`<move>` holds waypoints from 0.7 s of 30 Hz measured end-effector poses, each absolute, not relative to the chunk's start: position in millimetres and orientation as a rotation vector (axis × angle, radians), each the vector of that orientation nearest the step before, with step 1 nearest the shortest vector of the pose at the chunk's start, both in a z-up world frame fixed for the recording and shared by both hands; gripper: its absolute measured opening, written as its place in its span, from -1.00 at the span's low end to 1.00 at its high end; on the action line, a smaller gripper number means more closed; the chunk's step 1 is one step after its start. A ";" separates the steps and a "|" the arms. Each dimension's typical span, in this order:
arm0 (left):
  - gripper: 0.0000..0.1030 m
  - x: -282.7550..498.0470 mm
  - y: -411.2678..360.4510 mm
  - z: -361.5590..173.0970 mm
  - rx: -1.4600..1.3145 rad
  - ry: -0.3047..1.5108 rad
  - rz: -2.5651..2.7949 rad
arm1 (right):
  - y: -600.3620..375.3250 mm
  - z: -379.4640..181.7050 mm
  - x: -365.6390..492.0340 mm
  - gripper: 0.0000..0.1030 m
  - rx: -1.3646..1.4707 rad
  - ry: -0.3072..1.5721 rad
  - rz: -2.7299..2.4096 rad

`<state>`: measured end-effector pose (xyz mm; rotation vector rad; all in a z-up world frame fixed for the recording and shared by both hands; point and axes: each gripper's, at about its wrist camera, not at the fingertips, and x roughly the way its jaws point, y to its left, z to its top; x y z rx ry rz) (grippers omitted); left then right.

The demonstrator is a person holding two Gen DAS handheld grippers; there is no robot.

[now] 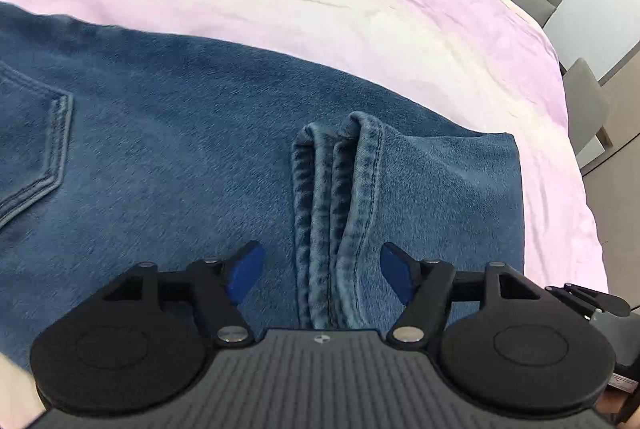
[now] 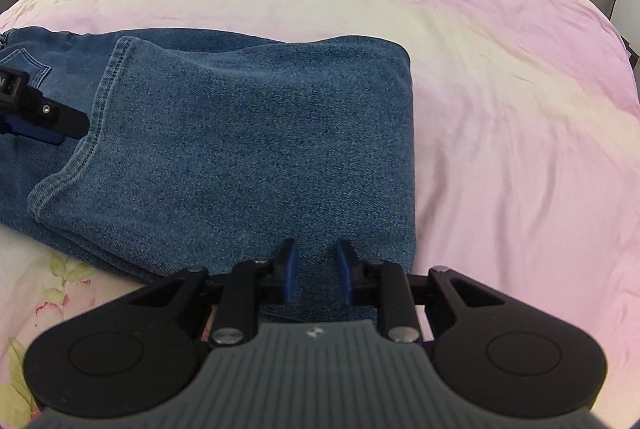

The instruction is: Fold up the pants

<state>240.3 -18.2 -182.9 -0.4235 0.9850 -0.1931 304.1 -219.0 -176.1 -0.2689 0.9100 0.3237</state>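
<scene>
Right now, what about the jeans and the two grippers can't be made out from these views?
- Jeans: waistband cut off by the left edge in both wrist views.
- Right gripper: its own body hides whether the fingers pinch the denim.
- Left gripper: open; in the right wrist view, only one finger shows, at the left edge.
- Hem: lower end hidden behind the left gripper's body.

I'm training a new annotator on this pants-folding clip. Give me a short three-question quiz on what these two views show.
1. True or false: the left gripper has its jaws wide apart, with the bunched hems lying loose between them.
2. Which colour is the bedsheet under the jeans? A) grey B) pink C) green
3. Fill in: the right gripper has its jaws standing narrowly apart over the ______ of the jeans.

Key: 1 true; 2 B; 3 denim.
</scene>
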 end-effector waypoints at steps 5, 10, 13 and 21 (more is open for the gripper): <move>-0.20 248.6 -41.1 -181.9 -0.344 0.943 -0.175 | -223.8 -174.4 302.7 -0.62 -0.238 0.918 0.331; -0.63 243.1 -48.8 -154.5 -0.302 0.857 -0.210 | -226.5 -166.3 299.4 -0.62 -0.228 0.895 0.344; -0.65 245.9 -49.6 -129.7 -0.253 0.816 -0.259 | -228.4 -155.7 299.1 -0.62 -0.168 0.901 0.395; -0.65 275.9 -36.6 -162.6 -0.226 0.966 -0.229 | -221.5 -138.3 309.3 -0.59 -0.112 0.914 0.440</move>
